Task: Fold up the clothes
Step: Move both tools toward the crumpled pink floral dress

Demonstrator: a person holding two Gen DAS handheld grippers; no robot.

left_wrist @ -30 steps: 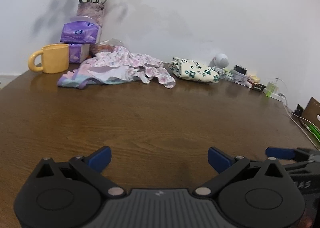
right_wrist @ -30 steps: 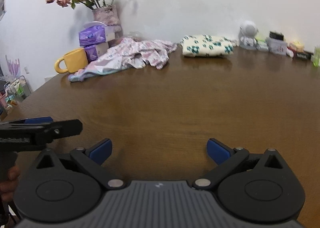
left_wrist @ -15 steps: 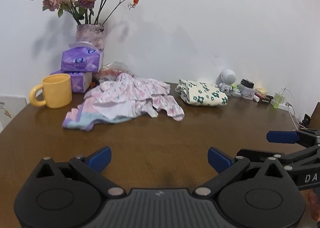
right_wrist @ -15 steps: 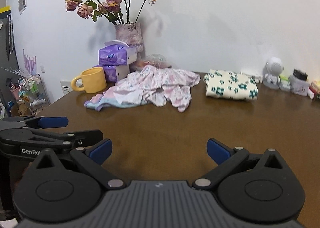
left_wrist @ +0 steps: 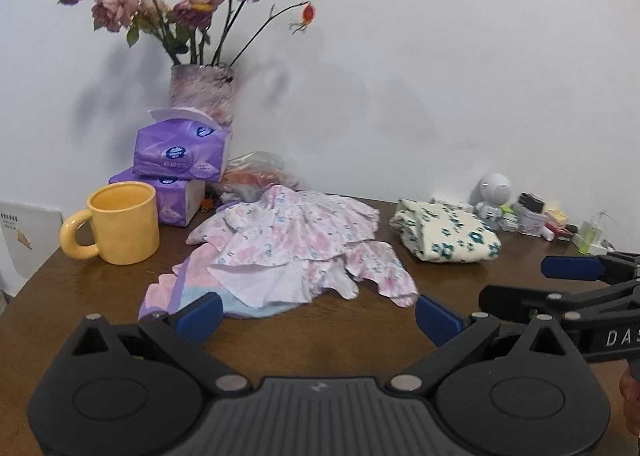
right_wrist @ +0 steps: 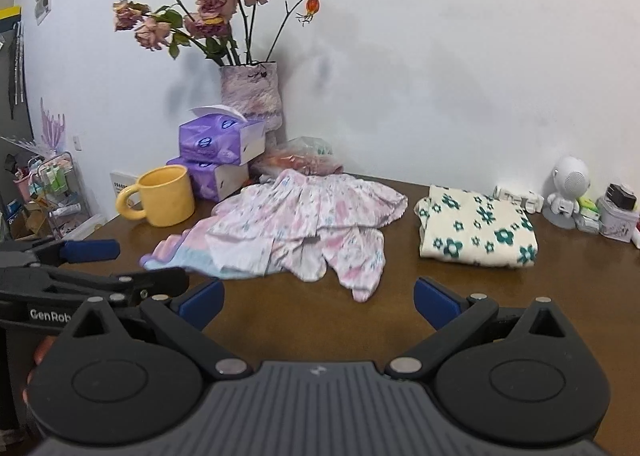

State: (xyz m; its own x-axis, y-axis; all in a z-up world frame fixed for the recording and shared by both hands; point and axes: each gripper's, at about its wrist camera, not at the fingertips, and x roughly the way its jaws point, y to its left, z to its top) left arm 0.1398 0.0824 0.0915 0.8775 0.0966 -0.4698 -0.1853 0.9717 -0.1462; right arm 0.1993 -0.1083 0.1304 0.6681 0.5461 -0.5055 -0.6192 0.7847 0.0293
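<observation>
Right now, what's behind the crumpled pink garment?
Behind the garment: a plastic bag with something reddish inside, contents unclear, then the vase. The bag's lower part is covered.

Your left gripper hides the pink garment's near hem. The vase is half behind the tissue packs, and the clutter at the table's right runs off-frame.

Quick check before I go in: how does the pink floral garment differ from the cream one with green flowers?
The pink floral garment lies crumpled and spread out, edges splayed; the cream garment is already folded into a compact block. The pink one sits nearer the yellow mug, the cream one nearer the white figurine. Both rest on the wooden table, untouched by either hand-held gripper.
</observation>
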